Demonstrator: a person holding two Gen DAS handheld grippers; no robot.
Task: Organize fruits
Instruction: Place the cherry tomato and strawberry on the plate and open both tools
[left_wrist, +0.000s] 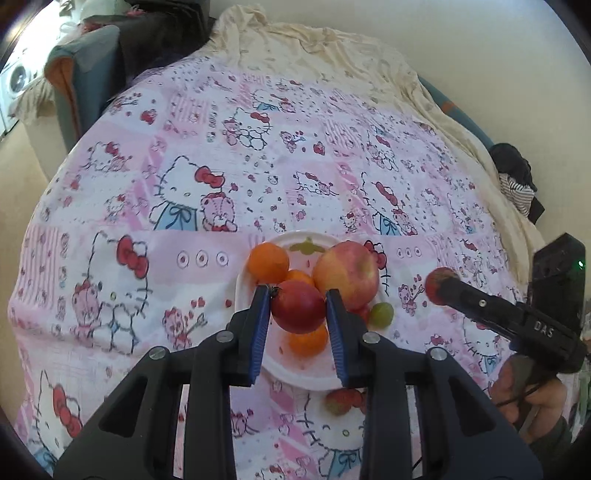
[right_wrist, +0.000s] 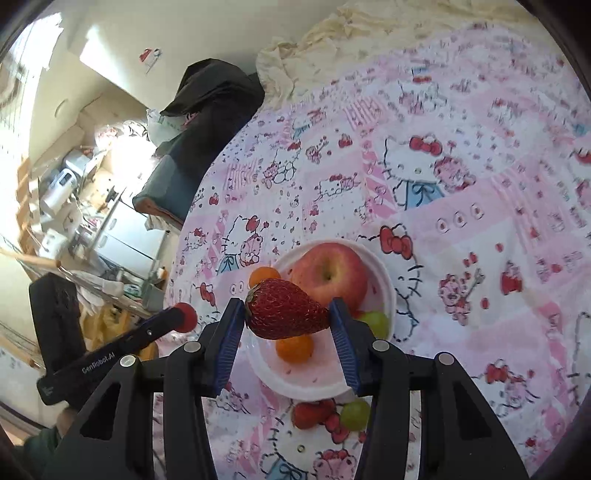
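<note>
Left wrist view: looks steeply down along own fingers, close above white plate on patterned bedsheet.
Right wrist view: angled down from plate's opposite side, equally close.
Shared: plate, apple, sheet; each view catches the other gripper at its edge.

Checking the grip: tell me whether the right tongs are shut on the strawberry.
Shut on it: the right tongs pinch the strawberry between both blue pads, above the plate.

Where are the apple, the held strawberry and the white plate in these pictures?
apple (right_wrist: 328, 277): right wrist view, top face near the stem hollow.
strawberry (right_wrist: 286, 310): right wrist view, middle of the red body, between the right gripper's pads.
white plate (right_wrist: 306, 387): right wrist view, bare near rim.
</note>
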